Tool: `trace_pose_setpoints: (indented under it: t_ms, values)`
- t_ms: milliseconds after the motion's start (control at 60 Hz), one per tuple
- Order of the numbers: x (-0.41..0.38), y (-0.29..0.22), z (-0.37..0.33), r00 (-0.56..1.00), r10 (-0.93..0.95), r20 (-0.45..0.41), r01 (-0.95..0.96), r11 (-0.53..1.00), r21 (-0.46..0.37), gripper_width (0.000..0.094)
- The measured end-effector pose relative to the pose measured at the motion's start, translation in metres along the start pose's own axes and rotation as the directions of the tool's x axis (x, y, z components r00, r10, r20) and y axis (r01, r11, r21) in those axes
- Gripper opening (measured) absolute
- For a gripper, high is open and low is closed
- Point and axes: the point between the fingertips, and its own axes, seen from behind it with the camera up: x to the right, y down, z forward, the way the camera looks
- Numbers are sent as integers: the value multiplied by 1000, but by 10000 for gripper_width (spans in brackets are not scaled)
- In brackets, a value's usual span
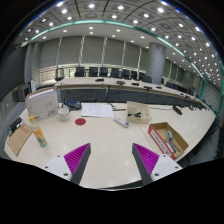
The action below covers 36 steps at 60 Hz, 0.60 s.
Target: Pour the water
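Right, the gripper [110, 160] is up over a big pale table [105, 135], and its two fingers stand apart with nothing between them, only bare tabletop showing in the gap. The magenta pads [76, 156] sit on the inner faces, one at about seven o'clock and the other at about five o'clock.

Out at nine o'clock from the fingers there's a small bottle [41, 138] standing upright near the table's edge, with what looks like a yellowish top; it's well apart from the fingers. Beside it, further out, lies a flat wooden tray [18, 139]. Behind the bottle, at about ten o'clock, a white box-like device [42, 102] stands on the table.

Straight ahead at twelve o'clock there's a red round thing [80, 121] lying flat, then a white sheet [98, 110] beyond it. At about one o'clock sits an open cardboard box [138, 112], and at three o'clock a second cardboard box [167, 139] with dark and red items inside, too small to make out.

Beyond the table runs a row of dark office chairs [100, 72] along long desks, with curtained windows [95, 50] behind and rows of ceiling lights [120, 8] above. No writing or brand can be read anywhere
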Motion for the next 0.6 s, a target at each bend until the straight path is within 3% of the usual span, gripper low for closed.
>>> trace_pose_setpoints:
  t_ms: [183,400,600]
  values:
    - [-61,21,13,996,-18,85,19,1000,-12,860]
    - [-204,57,24,959,-66,275,66,998,6,862]
    - [-344,72,61,909,-127,397,93,990,105,864]
